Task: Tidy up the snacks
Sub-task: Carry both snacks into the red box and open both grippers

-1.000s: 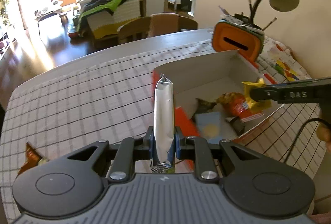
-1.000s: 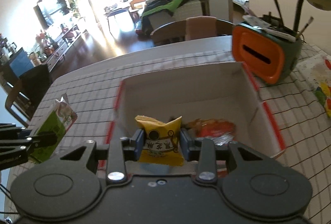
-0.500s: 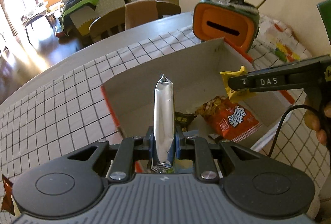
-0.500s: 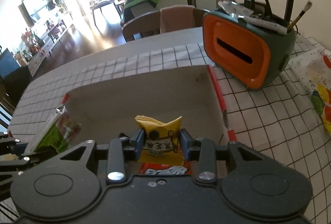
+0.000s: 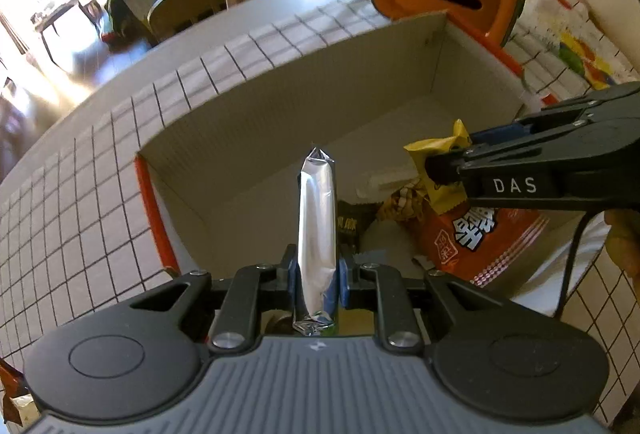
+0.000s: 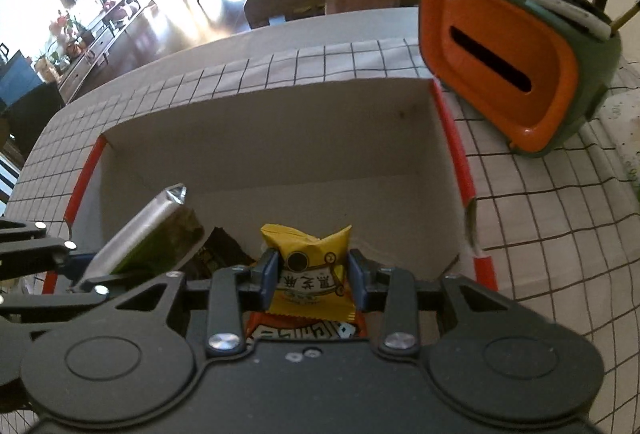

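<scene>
Left tool [image 5: 316, 270] clenched on upright silver packet [image 5: 317, 230], frame centre. Right tool [image 6: 314, 274] grips yellow snack pack [image 6: 310, 270] over cardboard box [image 6: 280, 129].

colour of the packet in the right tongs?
Yellow, with a dark round emblem and a pale label band; the small packet shows best in the right wrist view.

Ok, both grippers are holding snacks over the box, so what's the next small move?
Probably open the right gripper: its small yellow snack packet hangs inside the open cardboard box, just above the orange peanut bag, so it should drop in cleanly.
</scene>
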`<control>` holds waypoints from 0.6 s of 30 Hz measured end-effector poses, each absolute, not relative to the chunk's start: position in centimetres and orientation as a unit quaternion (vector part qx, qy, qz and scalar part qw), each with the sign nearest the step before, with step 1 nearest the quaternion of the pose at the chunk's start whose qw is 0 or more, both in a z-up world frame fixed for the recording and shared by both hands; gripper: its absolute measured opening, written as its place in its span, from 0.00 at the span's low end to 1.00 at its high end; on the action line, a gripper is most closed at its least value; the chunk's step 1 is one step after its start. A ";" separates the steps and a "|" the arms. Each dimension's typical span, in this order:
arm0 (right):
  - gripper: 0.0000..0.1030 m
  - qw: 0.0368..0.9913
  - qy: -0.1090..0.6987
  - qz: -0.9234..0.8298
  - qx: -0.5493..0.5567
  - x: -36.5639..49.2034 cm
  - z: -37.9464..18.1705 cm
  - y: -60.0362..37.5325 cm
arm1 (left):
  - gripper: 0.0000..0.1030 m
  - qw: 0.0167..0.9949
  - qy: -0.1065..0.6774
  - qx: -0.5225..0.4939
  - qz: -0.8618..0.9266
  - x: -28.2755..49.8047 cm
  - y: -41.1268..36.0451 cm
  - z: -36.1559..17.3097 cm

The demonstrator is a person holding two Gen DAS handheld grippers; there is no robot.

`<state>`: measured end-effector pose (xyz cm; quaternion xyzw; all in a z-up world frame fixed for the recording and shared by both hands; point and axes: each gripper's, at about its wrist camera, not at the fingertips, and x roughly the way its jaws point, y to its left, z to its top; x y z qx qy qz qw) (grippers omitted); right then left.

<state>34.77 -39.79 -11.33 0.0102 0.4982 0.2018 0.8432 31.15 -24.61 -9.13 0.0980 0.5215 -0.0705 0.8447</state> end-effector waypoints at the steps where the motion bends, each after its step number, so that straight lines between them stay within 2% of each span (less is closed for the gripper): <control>1: 0.35 0.842 0.499 0.203 0.009 35.0 -11.5 -39.7 | 0.18 0.842 0.527 0.096 -0.071 31.3 -24.6 -9.4; 18: 0.36 0.836 0.511 0.202 0.007 35.3 -11.8 -39.5 | 0.19 0.839 0.533 0.083 -0.063 31.7 -24.1 -9.5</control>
